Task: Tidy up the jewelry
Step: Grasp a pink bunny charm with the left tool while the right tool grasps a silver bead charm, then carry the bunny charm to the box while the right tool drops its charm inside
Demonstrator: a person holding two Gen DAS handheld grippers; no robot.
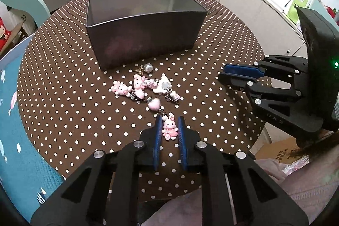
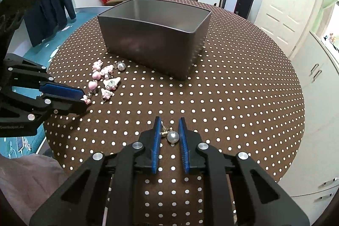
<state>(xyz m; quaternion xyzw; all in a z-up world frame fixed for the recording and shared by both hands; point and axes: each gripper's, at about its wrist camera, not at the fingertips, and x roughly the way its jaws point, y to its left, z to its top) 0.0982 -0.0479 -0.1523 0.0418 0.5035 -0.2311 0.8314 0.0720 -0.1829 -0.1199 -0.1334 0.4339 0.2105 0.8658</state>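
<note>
Two views, left wrist first: left gripper [image 1: 169, 129] is sitting spread around the pink bunny charm [image 1: 169, 128], pads not quite touching it.
Pile: pink charms [image 1: 139, 86] are lying on the bench [image 1: 63, 99] before the grey tin [image 1: 146, 22].
Right wrist: right gripper [image 2: 169, 132] is straddling, unclenched, a pearl earring [image 2: 172, 136], well apart from the pile.

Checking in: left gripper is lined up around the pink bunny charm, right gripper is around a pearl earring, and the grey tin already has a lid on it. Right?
Not quite. The grey tin has no lid: the right wrist view looks straight into its open top. The rest stands: the left gripper brackets the pink bunny charm, and the right gripper brackets a pearl earring, both open.
</note>
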